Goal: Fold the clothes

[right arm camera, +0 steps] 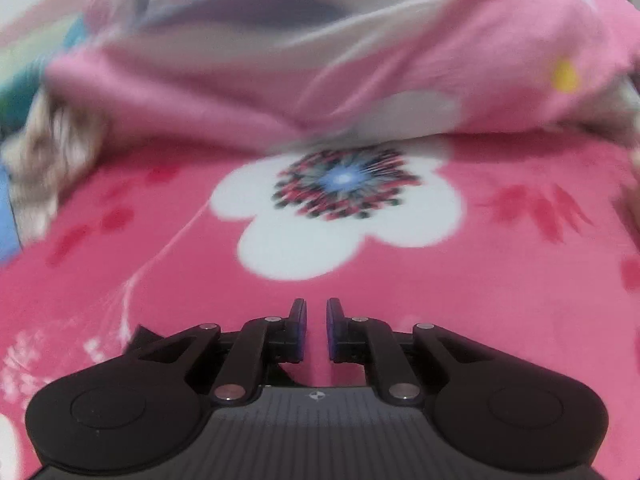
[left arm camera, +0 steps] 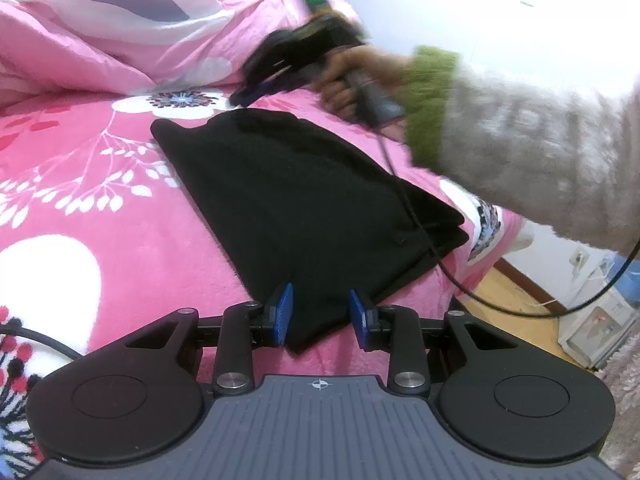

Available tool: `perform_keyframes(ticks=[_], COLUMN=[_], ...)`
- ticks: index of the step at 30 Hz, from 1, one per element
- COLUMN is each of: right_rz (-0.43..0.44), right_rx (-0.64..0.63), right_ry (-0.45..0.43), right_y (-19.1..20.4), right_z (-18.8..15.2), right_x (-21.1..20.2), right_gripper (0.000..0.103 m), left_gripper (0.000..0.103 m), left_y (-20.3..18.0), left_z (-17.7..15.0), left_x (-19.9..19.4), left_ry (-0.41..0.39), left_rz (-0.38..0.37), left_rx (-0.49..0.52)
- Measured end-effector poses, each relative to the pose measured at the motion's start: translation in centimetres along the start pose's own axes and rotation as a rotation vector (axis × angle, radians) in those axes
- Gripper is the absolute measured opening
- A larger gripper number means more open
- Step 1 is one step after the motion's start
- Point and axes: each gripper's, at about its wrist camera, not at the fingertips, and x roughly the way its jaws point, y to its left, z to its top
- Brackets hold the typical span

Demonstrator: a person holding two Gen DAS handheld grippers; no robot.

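Black garment (left arm camera: 296, 204) lies folded on the pink floral bed (left arm camera: 120, 208), directly ahead of the left tool (left arm camera: 320, 314), its near edge between the spread blue pads, nothing gripped. Right tool (right arm camera: 316, 330) sits past the garment's far edge, fingers narrowly apart, empty, over the bed's white flower print (right arm camera: 340, 216). Bunched pink quilt (right arm camera: 320, 60) beyond it.

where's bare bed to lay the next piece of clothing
Free: the pink blanket left of the folded black garment, and the white flower patch ahead of the right gripper. Crowded: the heaped pink quilt behind; the garment's right side runs to the bed edge.
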Motion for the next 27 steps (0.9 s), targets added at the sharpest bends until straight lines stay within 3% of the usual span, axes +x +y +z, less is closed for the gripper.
perform_keyframes(ticks=[3, 6, 9, 12, 14, 18, 22, 27], right_rz=[0.09, 0.153, 0.079, -0.132, -0.126, 0.047, 0.198, 0.048], right_rx=[0.097, 0.173, 0.211, 0.252, 0.273, 0.121, -0.032, 0.06], right_ry=[-0.037, -0.023, 0.018, 0.015, -0.037, -0.102, -0.066, -0.065], right_y=[-2.7, -4.9, -7.3, -9.5, -9.7, -6.2, -3.4, -6.7], right_z=[-1.4, -4.5, -7.1, -8.0, -8.2, -8.2, -9.9, -12.0], right_x=[-4.4, -7.6, -8.2, -8.6, -10.2, -12.6, -11.6, -11.5], right_gripper=[0.015, 0.027, 0.028, 0.029, 0.029, 0.03, 0.032, 0.032], left_gripper=[0.031, 0.031, 0.031, 0.034, 0.039, 0.043, 0.048, 0.051], left_y=[0.3, 0.6, 0.9, 1.2, 1.4, 1.8, 2.4, 1.1], left_z=[0.3, 1.1, 3.0, 4.8, 6.1, 8.5, 10.4, 10.5], left_x=[-0.1, -0.4, -0.4, -0.3, -0.3, 0.4, 4.0, 5.7], left_ry=[0.002, 0.017, 0.037, 0.056, 0.069, 0.112, 0.219, 0.276], left_rz=[-0.006, -0.001, 0.041, 0.084, 0.112, 0.187, 0.334, 0.385], left_rx=[-0.035, -0.07, -0.094, -0.118, -0.134, -0.17, -0.216, -0.191])
